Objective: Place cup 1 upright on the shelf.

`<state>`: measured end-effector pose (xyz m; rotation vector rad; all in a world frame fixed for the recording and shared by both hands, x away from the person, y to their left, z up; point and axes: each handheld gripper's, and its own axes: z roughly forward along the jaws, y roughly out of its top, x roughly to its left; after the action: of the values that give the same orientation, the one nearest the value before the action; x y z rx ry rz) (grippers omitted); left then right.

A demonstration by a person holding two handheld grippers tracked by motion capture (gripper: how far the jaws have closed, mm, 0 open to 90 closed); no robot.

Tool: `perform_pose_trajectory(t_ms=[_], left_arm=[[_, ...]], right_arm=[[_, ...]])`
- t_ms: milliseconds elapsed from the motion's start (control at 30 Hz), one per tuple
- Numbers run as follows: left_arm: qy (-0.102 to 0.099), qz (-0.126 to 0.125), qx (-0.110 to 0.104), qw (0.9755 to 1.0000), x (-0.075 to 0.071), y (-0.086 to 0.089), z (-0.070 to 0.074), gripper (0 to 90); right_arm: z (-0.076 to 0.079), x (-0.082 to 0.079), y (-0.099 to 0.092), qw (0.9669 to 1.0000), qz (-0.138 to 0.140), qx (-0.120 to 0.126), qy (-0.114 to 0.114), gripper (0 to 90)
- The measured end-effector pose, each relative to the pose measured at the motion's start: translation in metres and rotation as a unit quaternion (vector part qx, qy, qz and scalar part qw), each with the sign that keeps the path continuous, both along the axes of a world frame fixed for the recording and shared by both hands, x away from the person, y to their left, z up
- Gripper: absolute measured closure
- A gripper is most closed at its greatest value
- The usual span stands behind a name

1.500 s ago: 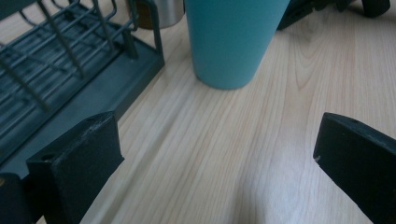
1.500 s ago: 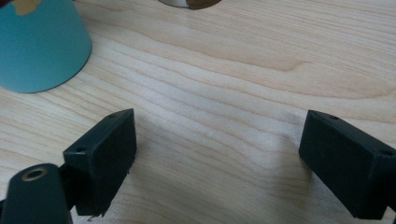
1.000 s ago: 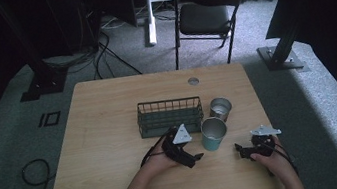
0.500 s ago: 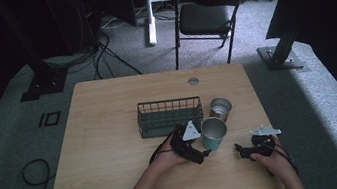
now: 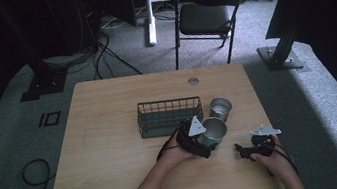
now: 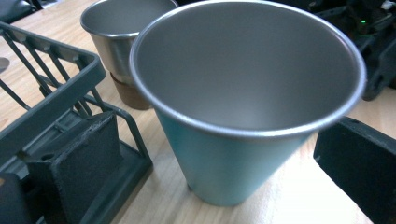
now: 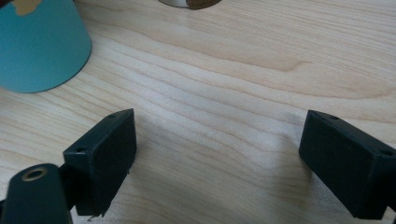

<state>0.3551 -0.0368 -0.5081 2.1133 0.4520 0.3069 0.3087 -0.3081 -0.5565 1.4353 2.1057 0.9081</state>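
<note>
A teal metal cup [image 5: 213, 131] stands on the table right of a dark wire basket [image 5: 169, 116]. In the left gripper view the teal cup [image 6: 233, 158] is upright between the jaws, with a gap on each side. My left gripper [image 5: 205, 142] is open around it, one jaw close to the basket's corner [image 6: 70, 88]. A second steel cup [image 5: 220, 108] with a brown base stands just behind. My right gripper [image 5: 241, 150] rests low over bare wood to the right, open and holding nothing [image 7: 217, 140]; the teal cup [image 7: 42, 46] lies ahead at its left.
The wooden table [image 5: 114, 148] has a round cable hole [image 5: 193, 80] near its far edge. A folding chair [image 5: 205, 15] stands behind the table. Bare wood spreads left of the basket and along the front edge.
My left gripper has moved right and forward to the teal cup, which now sits between its jaws. The right gripper has stayed in place.
</note>
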Motion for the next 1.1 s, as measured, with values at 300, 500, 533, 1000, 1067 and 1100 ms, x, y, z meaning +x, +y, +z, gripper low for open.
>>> perform_pose_trajectory(t_ms=[300, 500, 533, 1000, 1067, 1100], left_arm=[[-0.003, 0.01, -0.009, 0.9999, 0.003, -0.013, -0.002, 1.3], [-0.004, 0.019, -0.017, 0.9997, 0.004, -0.017, -0.005, 1.3], [-0.002, 0.018, -0.017, 0.9997, 0.004, -0.017, -0.005, 1.4], [-0.003, 0.009, -0.003, 0.9999, 0.002, -0.027, -0.01, 16.2], [-0.006, 0.014, -0.005, 0.9999, 0.0, -0.026, -0.01, 16.6], [-0.006, 0.015, -0.006, 0.9999, -0.001, -0.026, -0.01, 16.6]], right_arm=[[0.0, 0.0, 0.0, 1.0, 0.0, 0.0, 0.0, 10.9], [0.0, 0.0, 0.0, 1.0, 0.0, 0.0, 0.0, 10.9], [0.0, 0.0, 0.0, 1.0, 0.001, 0.0, 0.0, 10.9], [0.0, 0.0, 0.0, 1.0, 0.001, 0.0, 0.0, 10.9], [0.0, 0.0, 0.0, 1.0, 0.001, 0.0, 0.0, 10.9], [0.0, 0.0, 0.0, 1.0, 0.0, 0.0, 0.0, 10.9]])
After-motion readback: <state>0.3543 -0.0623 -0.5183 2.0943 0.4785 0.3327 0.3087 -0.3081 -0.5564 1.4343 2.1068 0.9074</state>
